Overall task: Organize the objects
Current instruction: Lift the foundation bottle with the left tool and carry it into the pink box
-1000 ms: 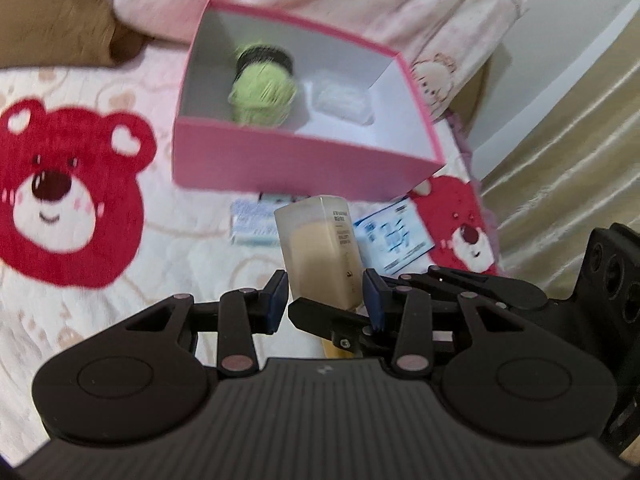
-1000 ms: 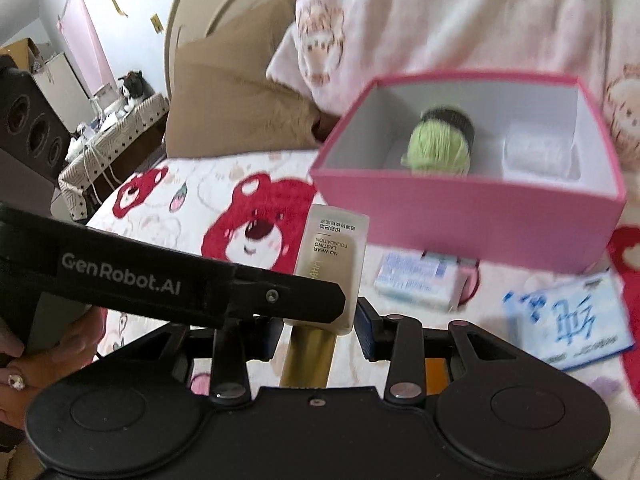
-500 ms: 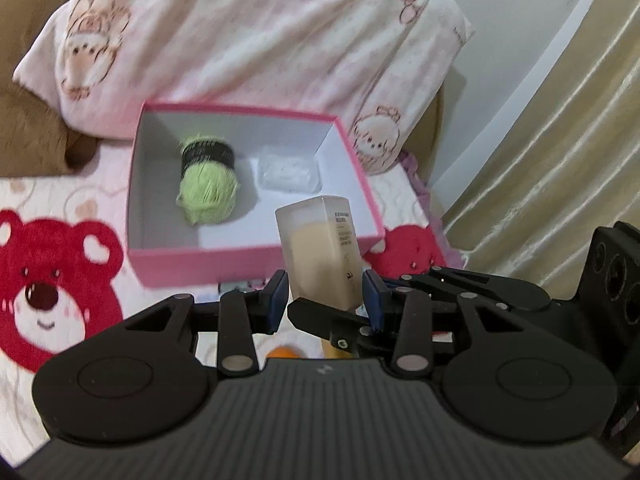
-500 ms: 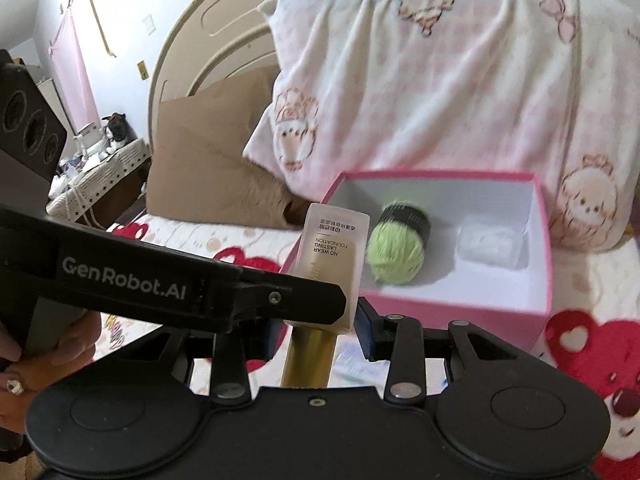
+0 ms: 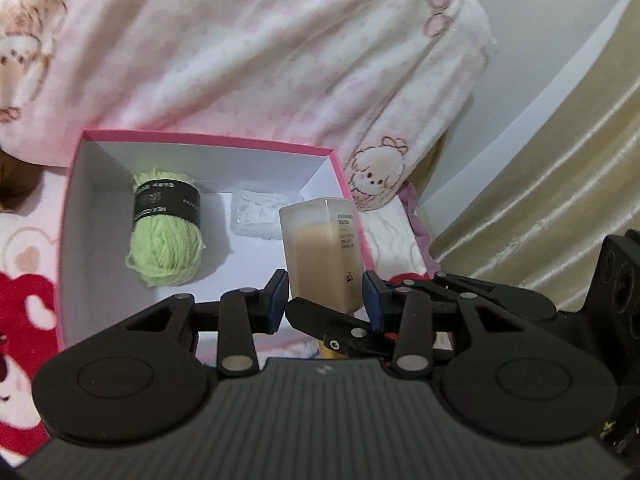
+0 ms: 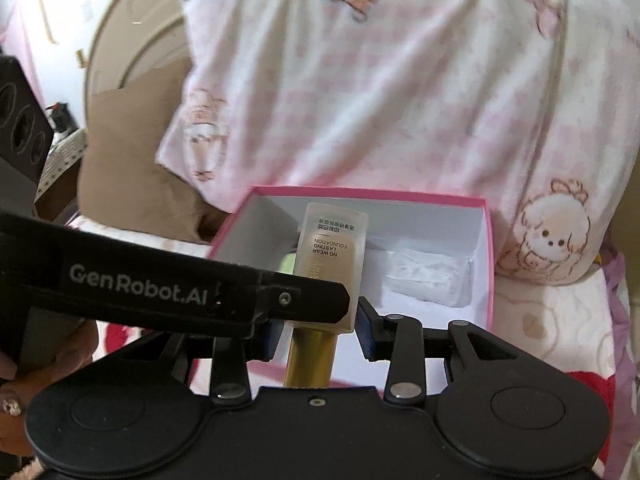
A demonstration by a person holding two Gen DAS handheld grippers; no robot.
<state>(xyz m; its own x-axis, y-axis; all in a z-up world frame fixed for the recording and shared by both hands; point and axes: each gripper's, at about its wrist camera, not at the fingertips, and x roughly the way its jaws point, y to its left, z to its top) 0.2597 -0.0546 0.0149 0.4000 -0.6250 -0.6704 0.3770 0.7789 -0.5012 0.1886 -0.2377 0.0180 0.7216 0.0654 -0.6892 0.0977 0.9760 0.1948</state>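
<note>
Placement into pink box (image 5: 208,139), by my read. Left inside the box lies a green yarn skein (image 5: 166,240), mid-back a white packet (image 5: 258,216). Right of both, the foundation bottle (image 5: 320,252) is held up near the box's front right corner, cap end toward the cameras. Left gripper (image 5: 325,296) is clamped on the glass body. Right gripper (image 6: 318,332) looks clamped on it crosswise too.

To do it well: carry the bottle in past the right wall, lower it onto bare floor in front of the packet, then let go one gripper at a time.

Hard to see:
- Right gripper's left pad sits behind the left gripper's finger, so contact there is unclear.
- Gripper bodies cover the box's near wall.
- Right wrist view shows only a sliver of yarn.
- Packet contents are unreadable.
</note>
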